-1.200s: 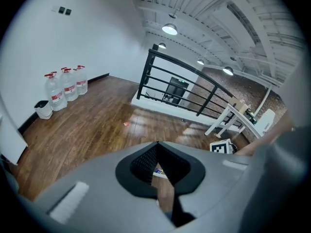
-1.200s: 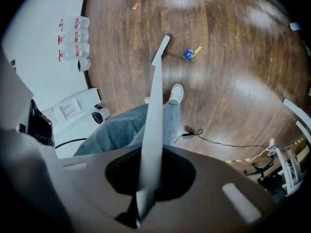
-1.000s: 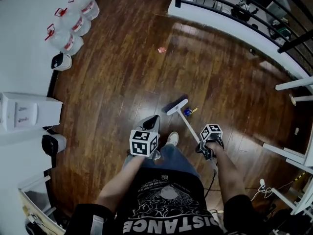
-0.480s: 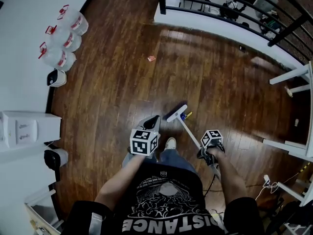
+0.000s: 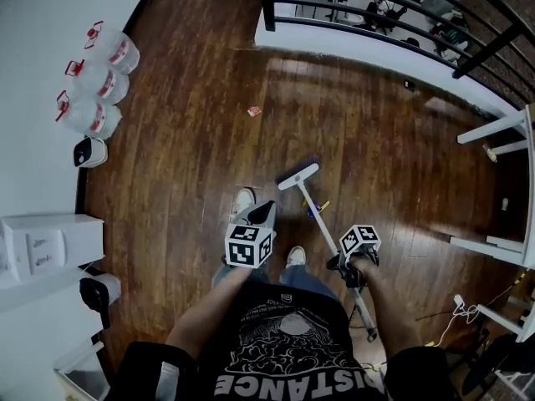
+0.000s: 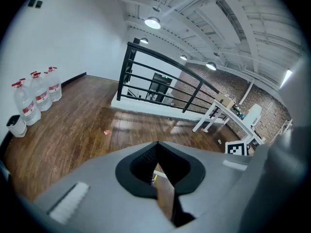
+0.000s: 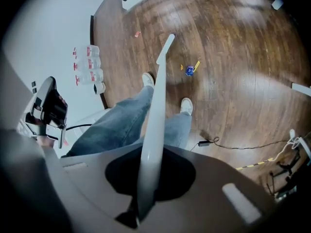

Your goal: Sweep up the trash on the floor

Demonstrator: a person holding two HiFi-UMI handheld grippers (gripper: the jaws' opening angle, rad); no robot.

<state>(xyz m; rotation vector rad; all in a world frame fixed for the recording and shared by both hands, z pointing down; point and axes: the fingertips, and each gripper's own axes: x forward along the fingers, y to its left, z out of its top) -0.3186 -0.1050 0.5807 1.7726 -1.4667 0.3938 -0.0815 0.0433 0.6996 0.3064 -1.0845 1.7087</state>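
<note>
My right gripper [image 5: 343, 259] is shut on the white handle of a broom [image 5: 298, 176], whose head rests on the wooden floor ahead of me. Small blue and yellow trash [image 5: 318, 209] lies just right of the handle, nearer me than the head. A pink scrap [image 5: 254, 111] lies farther off. In the right gripper view the broom handle [image 7: 154, 125] runs up between the jaws of my right gripper [image 7: 147, 176], with the blue and yellow trash [image 7: 189, 70] and the pink scrap [image 7: 137, 33] beyond. My left gripper [image 5: 264, 209] [image 6: 156, 144] points forward with its tips together and nothing visibly held.
Several water jugs [image 5: 94, 80] and a small white bin [image 5: 89, 151] stand along the left wall, with a white cabinet [image 5: 48, 241] nearer. A black railing [image 5: 376, 7] closes the far side. White table legs [image 5: 500, 130] and a cable [image 5: 443, 316] are at the right. My shoes [image 5: 243, 199] flank the broom.
The broom head has moved past the blue and yellow trash, which now lies beside the handle. One foot has stepped forward, and the pink scrap appears closer.
</note>
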